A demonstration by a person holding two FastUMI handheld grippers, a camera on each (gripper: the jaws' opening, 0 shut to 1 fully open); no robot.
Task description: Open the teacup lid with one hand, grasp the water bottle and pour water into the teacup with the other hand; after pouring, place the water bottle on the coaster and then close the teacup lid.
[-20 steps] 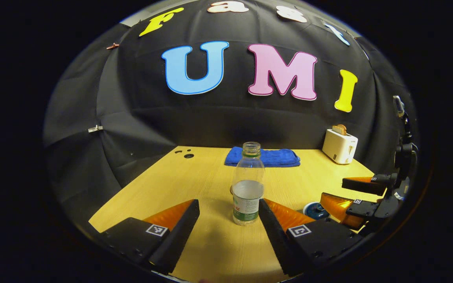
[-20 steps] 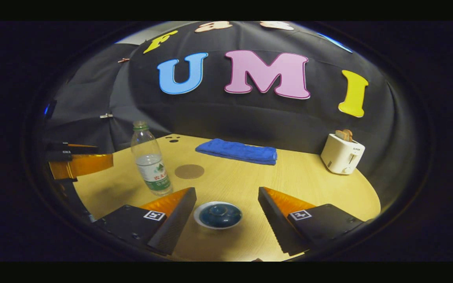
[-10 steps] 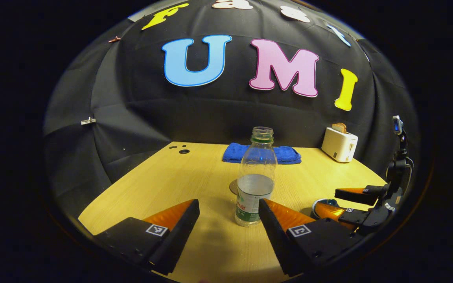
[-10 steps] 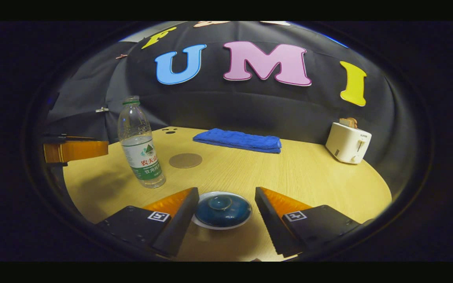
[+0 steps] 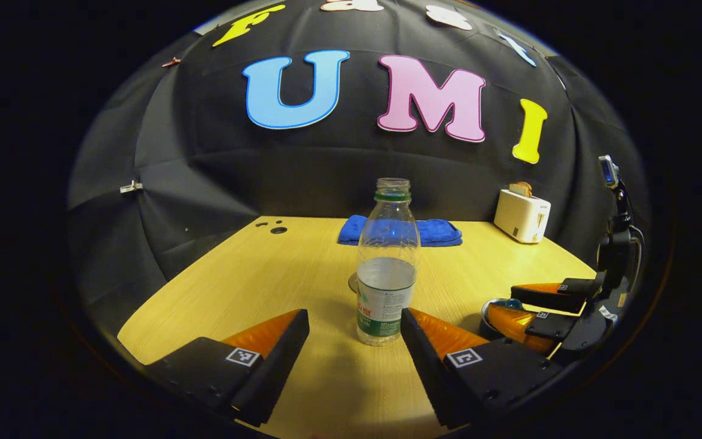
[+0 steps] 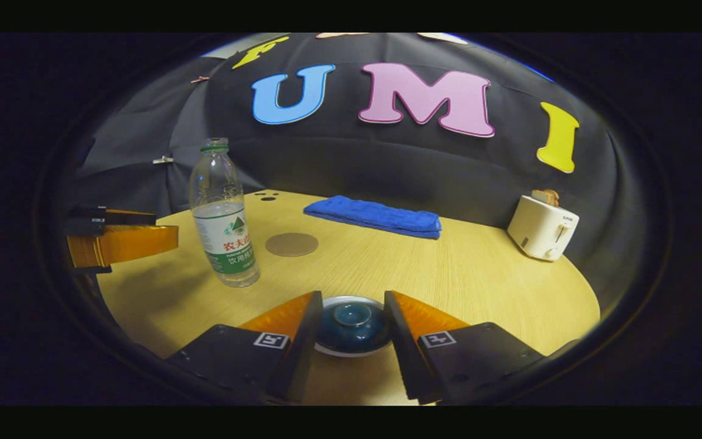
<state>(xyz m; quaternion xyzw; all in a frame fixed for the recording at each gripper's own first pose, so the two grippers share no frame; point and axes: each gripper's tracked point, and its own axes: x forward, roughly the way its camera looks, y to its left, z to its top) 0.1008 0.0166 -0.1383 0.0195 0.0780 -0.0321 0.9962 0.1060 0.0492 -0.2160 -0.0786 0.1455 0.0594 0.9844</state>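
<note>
- Right tongs (image 6: 347,326): lowered over the teacup lid (image 6: 352,322), one finger at each side; partly closed about the lid, contact not confirmed; nothing lifted yet.
- Left tongs (image 5: 354,332): held low and level over the counter (image 5: 265,268), spread wide; nothing held; the water bottle (image 5: 386,262) stands upright, uncapped, between the fingertips and untouched.
- Teacup: hidden under the lid, near the counter's front edge.
- Coaster (image 6: 291,244): bare, just behind the bottle.
- Step judged in hand: lid removal; the fingers should be centred on the lid, closed gently, then raised straight up so the cup is not dragged.
- Bottle: best gripped at the labelled waist.
</note>
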